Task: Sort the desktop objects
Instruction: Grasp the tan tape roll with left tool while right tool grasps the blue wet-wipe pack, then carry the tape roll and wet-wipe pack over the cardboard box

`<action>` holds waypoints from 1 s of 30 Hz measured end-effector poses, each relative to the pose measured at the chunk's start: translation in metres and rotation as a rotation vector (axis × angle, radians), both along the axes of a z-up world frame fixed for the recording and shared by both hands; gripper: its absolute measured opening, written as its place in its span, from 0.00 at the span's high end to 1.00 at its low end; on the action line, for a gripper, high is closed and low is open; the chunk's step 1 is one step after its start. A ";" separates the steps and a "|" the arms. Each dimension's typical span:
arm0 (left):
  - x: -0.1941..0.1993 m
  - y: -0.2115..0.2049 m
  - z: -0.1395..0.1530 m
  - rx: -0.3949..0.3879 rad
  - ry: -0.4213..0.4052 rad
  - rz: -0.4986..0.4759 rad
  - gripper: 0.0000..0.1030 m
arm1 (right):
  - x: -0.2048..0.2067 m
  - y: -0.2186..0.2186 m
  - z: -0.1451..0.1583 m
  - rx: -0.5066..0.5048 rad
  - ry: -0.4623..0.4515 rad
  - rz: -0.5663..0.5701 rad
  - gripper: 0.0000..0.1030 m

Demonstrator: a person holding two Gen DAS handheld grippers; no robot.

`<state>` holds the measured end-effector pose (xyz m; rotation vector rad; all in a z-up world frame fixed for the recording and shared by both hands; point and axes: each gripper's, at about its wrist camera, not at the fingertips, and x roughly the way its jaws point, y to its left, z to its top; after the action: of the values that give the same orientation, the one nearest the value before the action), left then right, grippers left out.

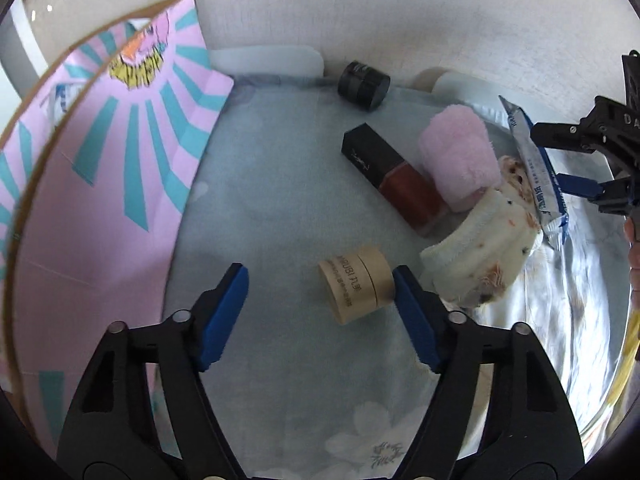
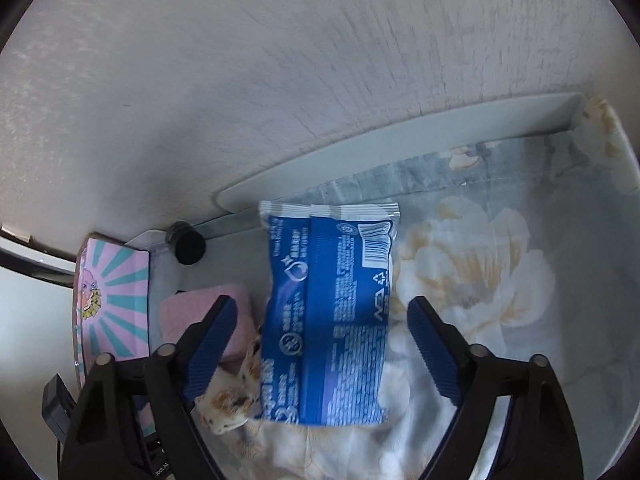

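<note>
While both of my grippers hang spread wide and gripping nothing, the relation that matters on the left is plain: the small tan jar lies on its side just ahead of the left gripper, off-centre, touching or nearly touching the right finger's blue pad and well apart from the left one. Its round axis runs roughly across the gap — I judge I'd shift right before closing. Its label reads something like "…UBI", with small characters I can't make out.

On the right, the blue packet lies between the fingers of the right gripper, long axis pointing away from me, barcode and recycling mark at the far end; the fine print is unreadable.

Beyond the jar sit a red bottle with black cap bearing a YSL-style logo, a pink towel roll, a black jar and a pink-striped box.
</note>
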<state>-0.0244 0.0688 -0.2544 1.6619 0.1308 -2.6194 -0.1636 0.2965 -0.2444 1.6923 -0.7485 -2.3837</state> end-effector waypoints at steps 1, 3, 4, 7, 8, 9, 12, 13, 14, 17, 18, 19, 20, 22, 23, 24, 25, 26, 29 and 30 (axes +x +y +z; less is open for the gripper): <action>0.000 0.000 -0.001 0.002 -0.004 0.003 0.39 | -0.001 0.001 -0.003 -0.005 -0.006 -0.001 0.28; -0.001 0.000 -0.005 0.010 -0.017 0.013 0.48 | -0.001 0.001 -0.005 -0.011 0.000 -0.005 0.30; 0.000 0.000 -0.005 0.001 -0.009 0.013 0.50 | -0.001 0.001 -0.005 -0.004 0.001 -0.002 0.30; 0.000 -0.001 -0.004 -0.015 0.003 0.018 0.66 | 0.001 0.001 -0.005 0.015 0.006 0.008 0.43; 0.000 -0.002 -0.004 -0.019 0.004 0.020 0.74 | 0.002 0.003 -0.005 0.012 0.010 0.007 0.44; 0.000 -0.003 -0.004 -0.016 0.005 0.021 0.75 | 0.002 0.004 -0.004 0.010 0.012 0.006 0.44; 0.000 -0.006 -0.001 -0.004 -0.001 0.021 0.76 | 0.004 0.005 -0.001 0.023 0.020 0.017 0.46; 0.001 -0.006 0.001 -0.009 0.003 0.018 0.76 | 0.004 0.005 0.000 0.024 0.023 0.016 0.46; 0.002 -0.006 0.003 -0.012 0.006 0.014 0.76 | 0.006 0.006 0.002 0.022 0.030 0.013 0.46; 0.005 -0.007 0.011 -0.013 0.016 0.000 0.76 | 0.012 0.009 0.010 0.009 0.046 -0.003 0.47; 0.006 -0.007 0.013 -0.012 0.017 -0.003 0.76 | 0.014 0.011 0.013 0.007 0.052 -0.011 0.47; 0.006 -0.008 0.015 -0.009 0.016 -0.005 0.76 | 0.015 0.010 0.015 0.005 0.054 -0.017 0.47; 0.007 -0.008 0.017 -0.006 0.016 -0.007 0.76 | 0.017 0.010 0.017 0.003 0.056 -0.022 0.47; 0.009 -0.010 0.023 0.001 0.017 -0.013 0.76 | 0.021 0.011 0.025 0.001 0.062 -0.030 0.47; 0.010 -0.011 0.027 0.003 0.020 -0.015 0.76 | 0.023 0.011 0.030 0.003 0.068 -0.033 0.47; 0.010 -0.014 0.033 0.005 0.025 -0.022 0.76 | 0.026 0.011 0.036 0.008 0.076 -0.034 0.47; 0.013 -0.016 0.037 0.005 0.025 -0.028 0.76 | 0.029 0.012 0.041 0.011 0.081 -0.034 0.47; 0.014 -0.017 0.042 0.008 0.025 -0.034 0.76 | 0.033 0.013 0.047 0.013 0.087 -0.036 0.47; 0.021 -0.017 0.059 0.017 0.037 -0.047 0.76 | 0.043 0.011 0.063 0.011 0.101 -0.038 0.47; 0.021 -0.011 0.066 0.018 0.045 -0.054 0.76 | 0.047 0.011 0.070 0.017 0.111 -0.038 0.47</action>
<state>-0.0038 0.0573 -0.1886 1.6355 0.1126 -2.7043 -0.1168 0.3074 -0.1749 1.5509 -0.7511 -2.4922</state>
